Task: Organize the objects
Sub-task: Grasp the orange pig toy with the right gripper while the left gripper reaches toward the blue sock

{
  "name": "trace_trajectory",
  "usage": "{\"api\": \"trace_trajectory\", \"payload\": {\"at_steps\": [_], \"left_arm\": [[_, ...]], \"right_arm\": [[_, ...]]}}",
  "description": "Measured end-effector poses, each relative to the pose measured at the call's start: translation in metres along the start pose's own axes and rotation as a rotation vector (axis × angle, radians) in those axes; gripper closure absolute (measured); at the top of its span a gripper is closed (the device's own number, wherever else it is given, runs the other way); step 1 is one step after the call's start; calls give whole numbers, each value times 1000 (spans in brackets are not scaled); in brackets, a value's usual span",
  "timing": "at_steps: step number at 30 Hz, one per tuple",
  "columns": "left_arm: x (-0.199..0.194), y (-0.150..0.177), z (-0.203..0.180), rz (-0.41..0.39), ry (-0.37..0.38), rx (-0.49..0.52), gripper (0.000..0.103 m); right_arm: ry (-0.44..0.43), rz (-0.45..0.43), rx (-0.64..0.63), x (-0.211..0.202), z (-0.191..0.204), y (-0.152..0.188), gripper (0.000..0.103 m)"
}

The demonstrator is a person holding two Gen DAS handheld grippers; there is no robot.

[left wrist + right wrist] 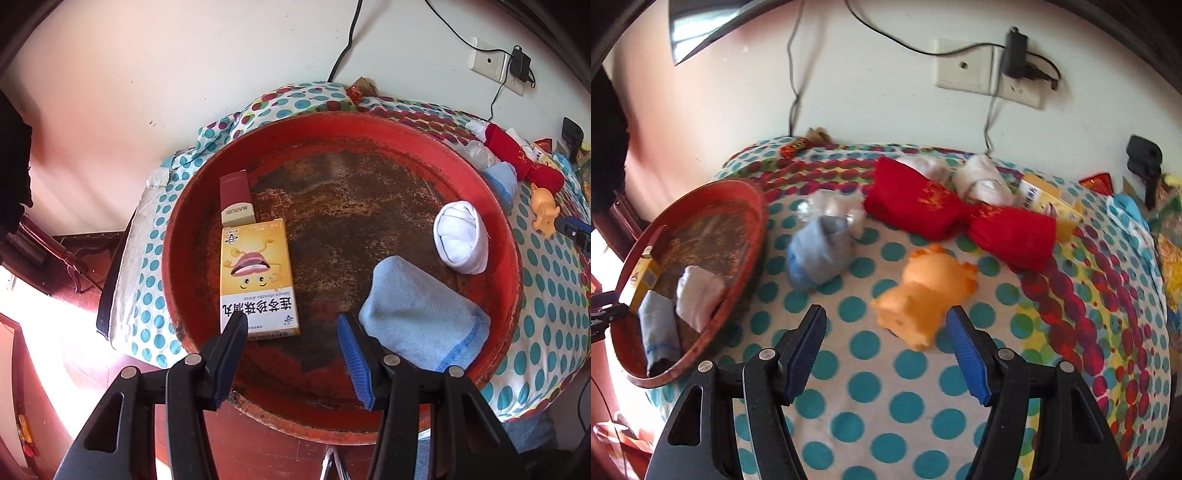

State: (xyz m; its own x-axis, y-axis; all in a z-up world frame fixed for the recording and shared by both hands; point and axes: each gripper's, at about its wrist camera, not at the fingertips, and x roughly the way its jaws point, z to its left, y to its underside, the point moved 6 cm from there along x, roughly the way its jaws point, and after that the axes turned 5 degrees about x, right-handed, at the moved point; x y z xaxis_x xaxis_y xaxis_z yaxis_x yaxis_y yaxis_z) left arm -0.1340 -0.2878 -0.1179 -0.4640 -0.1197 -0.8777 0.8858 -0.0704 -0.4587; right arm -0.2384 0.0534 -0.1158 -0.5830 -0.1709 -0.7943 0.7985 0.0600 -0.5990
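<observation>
Two tools agape: left tool (293, 354) over tray (369, 125) centre.

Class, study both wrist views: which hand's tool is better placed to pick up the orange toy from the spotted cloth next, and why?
The right. The right tool hangs open just short of the orange toy, nothing between its pads. The left tool hangs open over the red tray, and the toy lies outside the tray.
</observation>
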Motion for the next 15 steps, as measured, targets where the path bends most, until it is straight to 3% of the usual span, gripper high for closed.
{"api": "trace_trajectory", "payload": {"at_steps": [4, 7, 12, 15], "left_arm": [[-9, -8, -12, -19, 1, 14, 51], [-19, -19, -34, -41, 52, 53, 51], [-28, -47, -90, -63, 114, 167, 51], [-26, -66, -134, -67, 177, 225, 44]], "right_arm": [[-33, 19, 37, 16, -8, 4, 38], [-6, 10, 10, 29, -3, 3, 33], [35, -27, 18, 48, -3, -4, 26], [21, -18, 58, 59, -8, -7, 25]]}}
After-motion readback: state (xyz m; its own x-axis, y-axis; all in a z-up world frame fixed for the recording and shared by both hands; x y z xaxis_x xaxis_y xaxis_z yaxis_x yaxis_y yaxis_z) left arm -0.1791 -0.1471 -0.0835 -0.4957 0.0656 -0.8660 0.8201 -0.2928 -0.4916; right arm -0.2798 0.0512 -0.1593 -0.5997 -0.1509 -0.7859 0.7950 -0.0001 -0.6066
